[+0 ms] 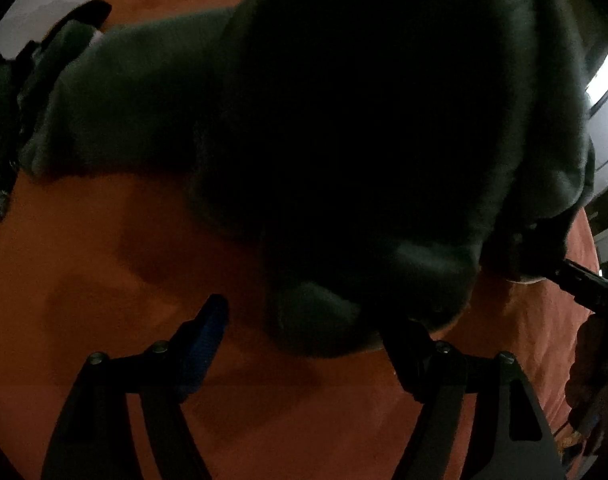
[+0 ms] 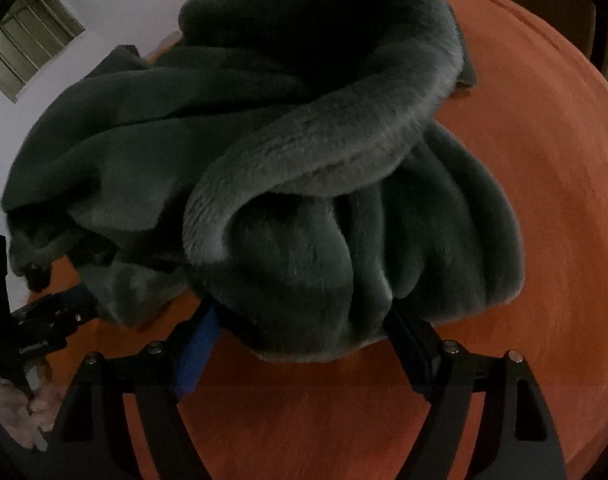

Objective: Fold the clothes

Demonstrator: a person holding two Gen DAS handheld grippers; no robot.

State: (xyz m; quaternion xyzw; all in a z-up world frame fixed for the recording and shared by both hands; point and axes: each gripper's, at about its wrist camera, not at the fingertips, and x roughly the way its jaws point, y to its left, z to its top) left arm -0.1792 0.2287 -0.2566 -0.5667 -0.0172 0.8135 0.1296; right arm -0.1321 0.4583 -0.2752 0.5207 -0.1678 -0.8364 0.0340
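Grey plush garment heaped in thick rolls on an orange-covered surface, filling the middle of the right wrist view from 9 o'clock round to 3 o'clock, near hem hanging toward 6 o'clock. Cannot tell whether bed or counter underneath.

Right hand-held gripper spread wide, lowest fold of the garment lying between the two fingers, no sign of pads pressing it. Left hand-held gripper about half open, left finger clear over bare orange cloth, right finger under or against a drooping dark lobe of the same garment; no squeeze visible, though the view is dark.

Probably soft, bulky, fairly heavy for clothing: pile likely to slide between pads, thick folds likely to slump. Best hold judged to be a single edge or hem, not a whole roll, which would overfill the jaws; the hem at 6 o'clock looks nearest.

Other dark clothing at 9 o'clock in the left wrist view, well apart. Window at 10 o'clock in the right wrist view. In the way: mainly the garment's own piled folds hiding its edges, and the two tools working close together.
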